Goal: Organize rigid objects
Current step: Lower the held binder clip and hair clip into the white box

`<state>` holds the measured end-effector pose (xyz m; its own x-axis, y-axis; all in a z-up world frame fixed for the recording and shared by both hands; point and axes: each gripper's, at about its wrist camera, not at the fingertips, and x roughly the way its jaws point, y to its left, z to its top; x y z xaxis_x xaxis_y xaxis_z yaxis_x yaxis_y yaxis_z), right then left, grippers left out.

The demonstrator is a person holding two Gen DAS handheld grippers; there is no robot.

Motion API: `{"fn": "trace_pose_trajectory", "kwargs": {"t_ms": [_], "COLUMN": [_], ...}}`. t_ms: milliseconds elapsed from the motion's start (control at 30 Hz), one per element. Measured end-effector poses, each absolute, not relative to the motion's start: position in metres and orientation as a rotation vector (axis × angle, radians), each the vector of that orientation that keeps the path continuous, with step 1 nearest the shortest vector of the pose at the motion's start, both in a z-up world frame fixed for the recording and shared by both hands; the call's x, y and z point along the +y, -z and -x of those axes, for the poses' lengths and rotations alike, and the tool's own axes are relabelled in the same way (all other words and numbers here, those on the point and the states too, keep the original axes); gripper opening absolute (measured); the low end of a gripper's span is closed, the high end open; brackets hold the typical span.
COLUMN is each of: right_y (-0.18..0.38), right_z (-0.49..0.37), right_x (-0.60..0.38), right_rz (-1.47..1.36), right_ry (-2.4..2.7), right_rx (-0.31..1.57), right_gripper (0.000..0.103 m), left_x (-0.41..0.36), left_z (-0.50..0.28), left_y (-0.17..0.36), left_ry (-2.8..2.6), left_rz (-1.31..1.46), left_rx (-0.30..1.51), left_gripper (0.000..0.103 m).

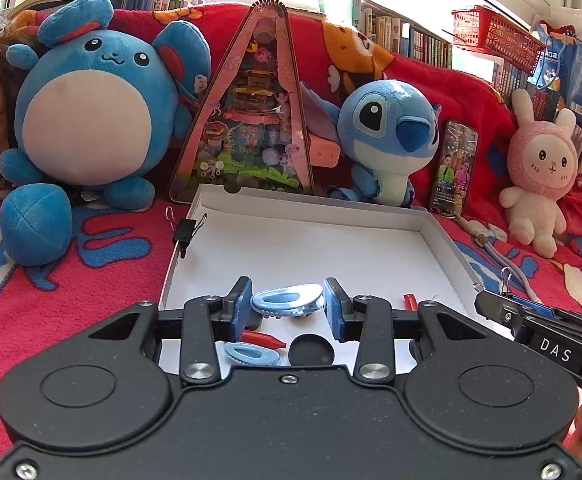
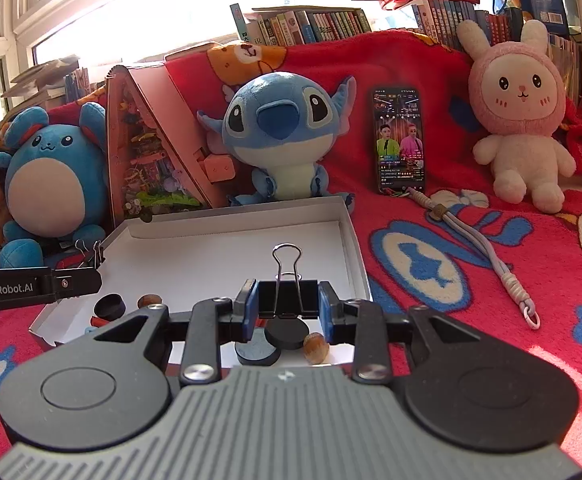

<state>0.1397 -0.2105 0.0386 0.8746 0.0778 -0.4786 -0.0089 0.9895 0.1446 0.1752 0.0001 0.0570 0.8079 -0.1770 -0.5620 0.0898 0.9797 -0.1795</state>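
My left gripper point(image 1: 287, 304) is shut on a light blue hair clip point(image 1: 287, 300), held over the near end of the white shallow box point(image 1: 311, 208). Under it in the box lie a second light blue clip point(image 1: 253, 354), a red crayon-like piece point(image 1: 263, 338) and a black disc point(image 1: 311, 350). My right gripper point(image 2: 288, 306) is shut on a black binder clip point(image 2: 287, 298) with its wire handle upright, over the box's point(image 2: 231, 220) near right part. Below it lie two black discs point(image 2: 287, 334) and a brown nut-like piece point(image 2: 315, 348).
Another binder clip point(image 1: 185, 230) is clipped on the box's left wall. Plush toys point(image 1: 91, 108), a triangular toy box point(image 1: 251, 120), a propped phone point(image 1: 453, 168) and a pink rabbit point(image 2: 519, 128) line the back on a red blanket. A grey lanyard point(image 2: 499, 264) lies to the right.
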Motion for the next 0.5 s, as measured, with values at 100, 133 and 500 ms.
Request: {"fn": "trace_pose_trajectory", "kwargs": {"t_ms": [100,133,500], "right_y": [-0.040,-0.041,-0.052], "right_z": [-0.146,-0.148,-0.191], "right_x": [-0.213,-0.214,-0.223], "right_rz": [-0.164,-0.169,-0.211], "right_ry": [-0.056,-0.057,-0.079], "right_rx": [0.504,0.506,0.590], "right_gripper": [0.036,0.036,0.036], "left_x": [0.000,0.000,0.000], "left_z": [-0.181,-0.184,-0.225], "left_y": [-0.055,-0.054,-0.058], "left_ry": [0.141,0.144,0.177], "left_rz": [0.149,0.149,0.141], "left_rx": [0.628,0.634,0.720], "left_gripper": [0.037,0.037,0.037]}}
